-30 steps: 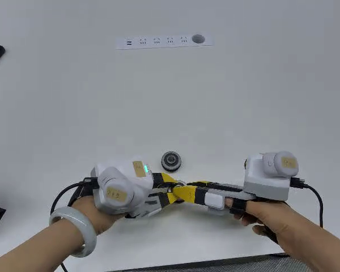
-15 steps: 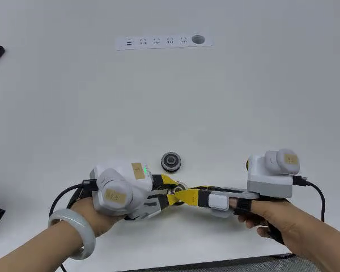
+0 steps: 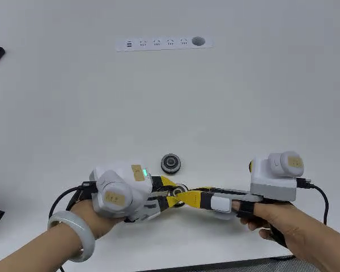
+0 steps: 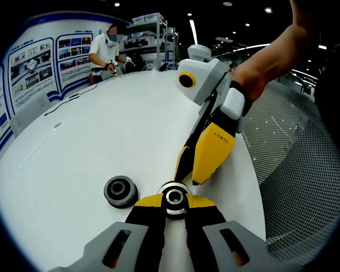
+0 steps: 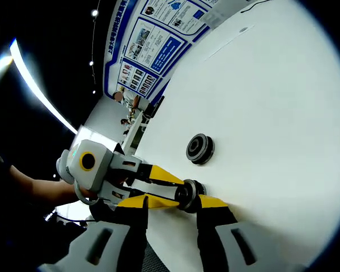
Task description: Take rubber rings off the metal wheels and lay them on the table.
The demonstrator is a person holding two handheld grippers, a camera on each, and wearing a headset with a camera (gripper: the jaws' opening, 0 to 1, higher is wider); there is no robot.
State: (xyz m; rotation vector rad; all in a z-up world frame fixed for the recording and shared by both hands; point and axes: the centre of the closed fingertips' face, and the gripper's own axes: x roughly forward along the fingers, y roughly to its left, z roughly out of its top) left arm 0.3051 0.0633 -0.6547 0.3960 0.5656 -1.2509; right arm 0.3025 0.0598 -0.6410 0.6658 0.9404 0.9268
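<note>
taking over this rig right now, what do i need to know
The left hand-held gripper is shut on a metal wheel, held low near the table's front edge.
The right hand-held gripper comes in from the opposite side with its jaws either side of that same wheel. Whether they grip it I cannot tell.
The second metal wheel lies flat on the table just beyond the grippers, and its dark rubber ring seems to be on.
Done: no ring laid on the table yet.
Left: pull the held wheel's ring off and lay it down, then do the second wheel.
</note>
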